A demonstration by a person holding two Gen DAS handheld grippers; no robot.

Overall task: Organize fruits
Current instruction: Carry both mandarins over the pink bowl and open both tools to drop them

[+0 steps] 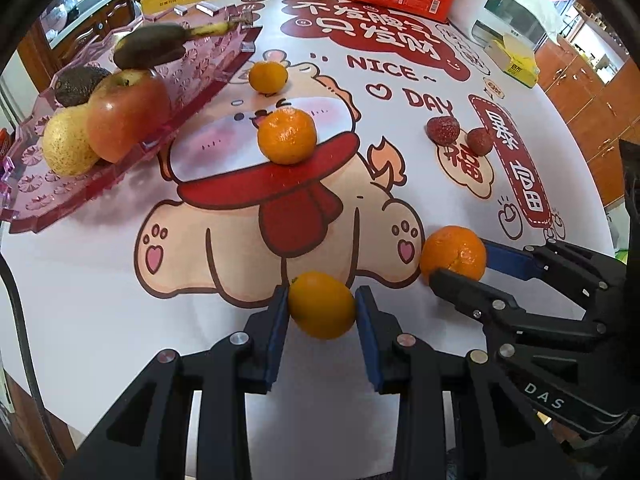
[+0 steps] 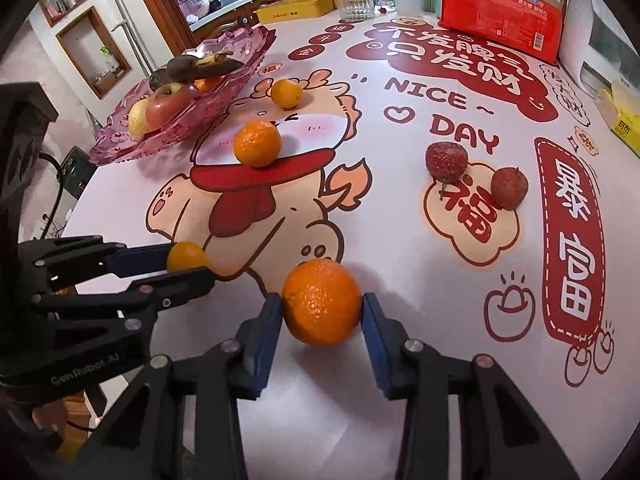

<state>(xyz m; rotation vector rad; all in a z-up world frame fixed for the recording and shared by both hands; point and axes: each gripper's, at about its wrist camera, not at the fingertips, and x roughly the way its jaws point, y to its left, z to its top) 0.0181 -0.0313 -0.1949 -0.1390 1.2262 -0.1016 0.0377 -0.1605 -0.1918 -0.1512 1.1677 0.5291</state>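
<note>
The left tool (image 1: 322, 306) pinches a small orange (image 1: 322, 305) while the right tool (image 2: 322, 306) clamps a larger orange (image 2: 322, 302) above the counter (image 2: 400, 240).

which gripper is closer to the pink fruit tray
Left. The left gripper, holding a small orange, sits on the pink tray's side; the right gripper, around a bigger orange, is farther away.

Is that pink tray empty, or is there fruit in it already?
Partly filled. The pink tray holds an apple, a pear, an avocado and a dark banana.
</note>
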